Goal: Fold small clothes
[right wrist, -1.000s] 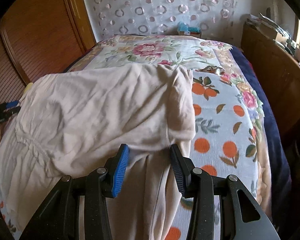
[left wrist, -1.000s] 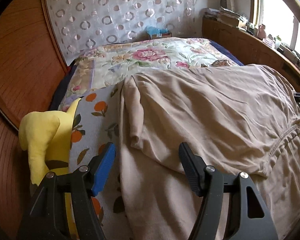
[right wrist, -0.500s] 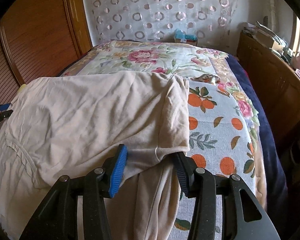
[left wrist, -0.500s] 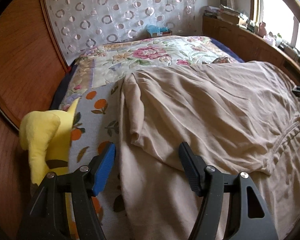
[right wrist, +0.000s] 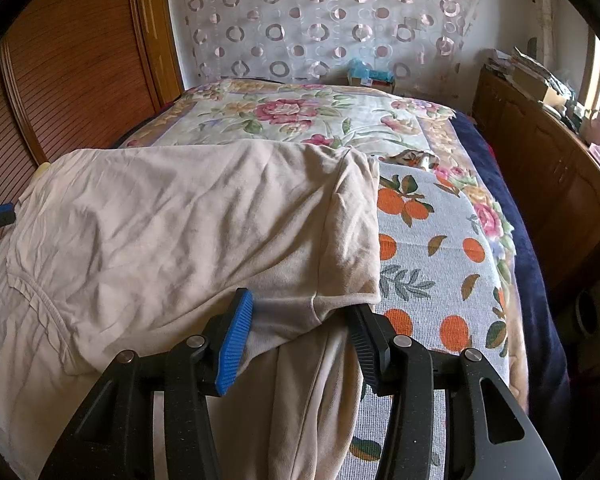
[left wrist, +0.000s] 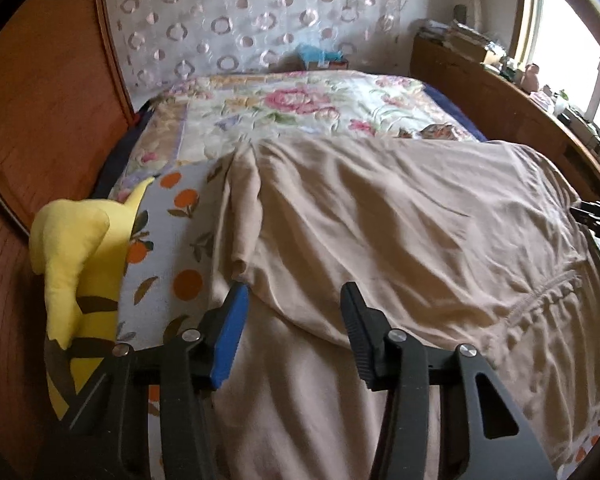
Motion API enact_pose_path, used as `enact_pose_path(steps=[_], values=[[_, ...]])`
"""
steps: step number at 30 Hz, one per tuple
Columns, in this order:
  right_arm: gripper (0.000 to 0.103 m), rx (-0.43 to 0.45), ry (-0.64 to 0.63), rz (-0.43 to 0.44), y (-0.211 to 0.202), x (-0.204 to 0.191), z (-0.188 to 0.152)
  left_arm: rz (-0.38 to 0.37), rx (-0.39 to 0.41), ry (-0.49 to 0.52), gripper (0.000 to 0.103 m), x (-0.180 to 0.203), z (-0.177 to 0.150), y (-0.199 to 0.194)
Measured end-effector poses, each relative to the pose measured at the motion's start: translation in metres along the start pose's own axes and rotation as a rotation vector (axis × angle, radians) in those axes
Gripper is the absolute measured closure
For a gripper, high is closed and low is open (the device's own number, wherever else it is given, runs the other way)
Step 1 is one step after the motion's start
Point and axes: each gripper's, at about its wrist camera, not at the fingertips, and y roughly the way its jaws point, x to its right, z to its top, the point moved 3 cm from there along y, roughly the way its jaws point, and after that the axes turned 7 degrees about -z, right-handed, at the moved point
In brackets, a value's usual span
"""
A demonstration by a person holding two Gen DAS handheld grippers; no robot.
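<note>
A beige garment (left wrist: 400,232) lies spread on the bed, its upper part folded over toward me; it also shows in the right wrist view (right wrist: 180,224). My left gripper (left wrist: 294,308) is open, its fingers either side of the folded edge near the garment's left side. My right gripper (right wrist: 300,312) is open over the folded right corner, and the cloth drapes between the fingers without being pinched. Each gripper's tip shows at the other view's edge.
The bed carries an orange-print cloth (right wrist: 432,248) and a floral quilt (left wrist: 300,108). A yellow plush toy (left wrist: 76,256) sits at the bed's left edge. Wooden wardrobe doors (right wrist: 72,68) stand left, a cluttered wooden cabinet (left wrist: 512,112) right, a curtain behind.
Both grippers stay open and have drawn back slightly toward me and lower. The folded garment lies as before, settled flatter on the bed.
</note>
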Motion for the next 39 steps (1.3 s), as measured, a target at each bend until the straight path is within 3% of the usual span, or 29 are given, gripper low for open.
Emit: enact_pose_path(steps=[5,10,15,20,29,33,35,36,37,38,39], values=[[0.053,-0.002,0.001,0.002,0.002,0.000,0.000,-0.013,-0.023,-0.066,0.054,-0.016,0.011,0.014],[0.052,-0.005,0.002,0.004,0.003,0.000,-0.001,-0.021,-0.021,-0.070,0.054,-0.015,0.018,0.018],[0.051,-0.007,0.002,0.009,0.004,0.003,-0.002,-0.036,0.000,-0.044,0.073,-0.010,0.026,0.019],[0.051,-0.008,0.002,0.009,0.005,0.002,-0.002,-0.012,-0.015,-0.051,0.073,-0.016,0.027,0.027],[0.050,-0.011,0.002,0.008,0.006,0.003,-0.003,-0.007,0.039,-0.028,0.073,-0.015,0.023,0.025],[0.050,-0.010,0.049,0.058,0.008,0.013,-0.002,-0.006,0.039,-0.025,0.073,-0.016,0.023,0.025],[0.051,-0.030,0.069,0.080,0.011,0.015,0.001,-0.014,0.037,-0.024,0.084,-0.015,0.023,0.024],[0.054,-0.037,0.069,0.087,0.013,0.017,0.003,-0.016,0.035,-0.028,0.087,-0.015,0.023,0.023],[0.060,-0.038,0.066,0.087,0.015,0.018,0.005,-0.017,0.038,-0.034,0.097,-0.015,0.024,0.021],[0.064,-0.041,0.064,0.083,0.017,0.019,0.006,-0.023,0.050,-0.040,0.097,-0.014,0.024,0.017],[0.080,-0.045,0.062,0.080,0.020,0.019,0.007,-0.031,0.067,-0.042,0.097,-0.011,0.024,0.012]])
